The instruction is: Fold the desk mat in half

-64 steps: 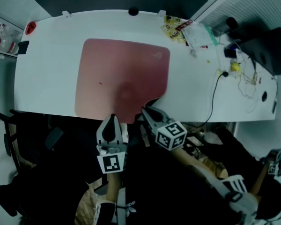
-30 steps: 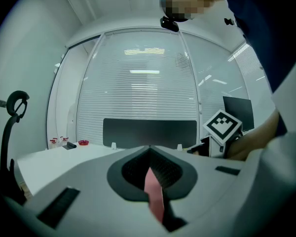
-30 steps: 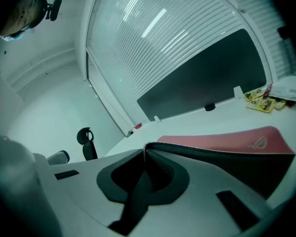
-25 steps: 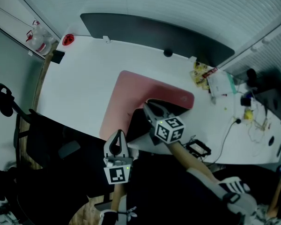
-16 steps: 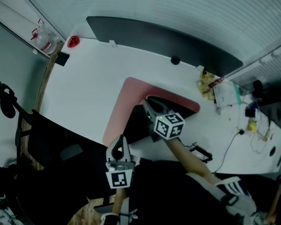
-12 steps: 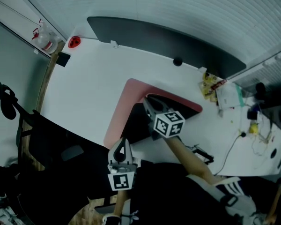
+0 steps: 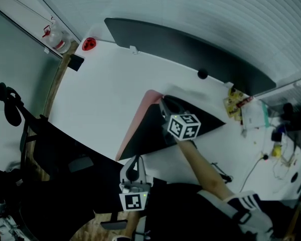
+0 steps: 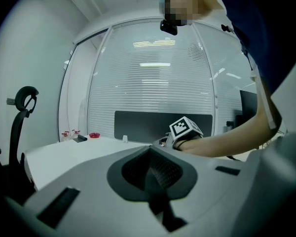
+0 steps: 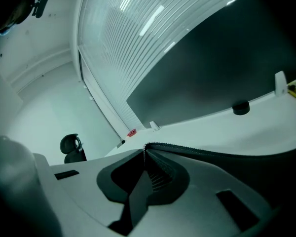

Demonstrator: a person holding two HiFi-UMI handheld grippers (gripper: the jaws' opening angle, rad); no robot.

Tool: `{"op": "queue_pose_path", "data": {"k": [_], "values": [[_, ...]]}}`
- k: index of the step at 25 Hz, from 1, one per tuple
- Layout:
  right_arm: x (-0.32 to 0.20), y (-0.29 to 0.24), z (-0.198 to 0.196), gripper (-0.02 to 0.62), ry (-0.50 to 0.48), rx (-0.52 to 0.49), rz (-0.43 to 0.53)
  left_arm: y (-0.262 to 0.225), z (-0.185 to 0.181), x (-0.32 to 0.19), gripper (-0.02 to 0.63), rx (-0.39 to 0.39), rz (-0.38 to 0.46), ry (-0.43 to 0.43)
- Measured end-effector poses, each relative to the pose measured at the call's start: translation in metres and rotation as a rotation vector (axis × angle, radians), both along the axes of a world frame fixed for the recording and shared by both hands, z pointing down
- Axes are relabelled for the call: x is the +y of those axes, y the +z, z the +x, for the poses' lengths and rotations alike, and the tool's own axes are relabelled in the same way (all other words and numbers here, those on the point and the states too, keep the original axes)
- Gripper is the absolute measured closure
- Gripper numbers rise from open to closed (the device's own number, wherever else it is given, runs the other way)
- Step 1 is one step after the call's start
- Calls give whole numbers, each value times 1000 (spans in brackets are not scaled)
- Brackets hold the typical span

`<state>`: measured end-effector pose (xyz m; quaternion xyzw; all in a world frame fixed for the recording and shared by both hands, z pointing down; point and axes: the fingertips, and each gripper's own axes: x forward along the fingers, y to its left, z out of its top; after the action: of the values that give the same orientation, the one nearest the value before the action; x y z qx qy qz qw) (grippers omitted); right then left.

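Mid-frame in the head view, the right gripper (image 7: pixel 163 102) is holding the desk mat (image 7: pixel 149 129) dark-side-up; only its own view is showing the stitched edge clamped. The left gripper (image 7: pixel 135 159), bottom centre, is sitting closed, empty.

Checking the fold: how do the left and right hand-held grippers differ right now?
The right hand-held gripper is clamped on the mat's stitched edge; the left hand-held gripper holds nothing. The right is over the desk; the left hangs off its near edge. Both have jaws together.
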<state>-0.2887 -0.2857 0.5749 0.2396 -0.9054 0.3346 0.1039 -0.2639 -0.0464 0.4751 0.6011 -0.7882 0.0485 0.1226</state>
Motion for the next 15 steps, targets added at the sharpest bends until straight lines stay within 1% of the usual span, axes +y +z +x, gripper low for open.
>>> {"op": "queue_pose_path", "data": {"k": [4,7,12,15], "values": [[-15,9,-17,580,-9,11,8,0,-3,-4,604,2,-7,1],[-24,16,-28,580,-15,16,6,3,-2,-6,604,17,-13,-2],[-33,28,-41,580,-23,4,-2,12,1,-6,604,34,-36,-1],[-36,34,-46,580,-28,-3,-9,12,-1,-7,604,32,-30,-7]]}}
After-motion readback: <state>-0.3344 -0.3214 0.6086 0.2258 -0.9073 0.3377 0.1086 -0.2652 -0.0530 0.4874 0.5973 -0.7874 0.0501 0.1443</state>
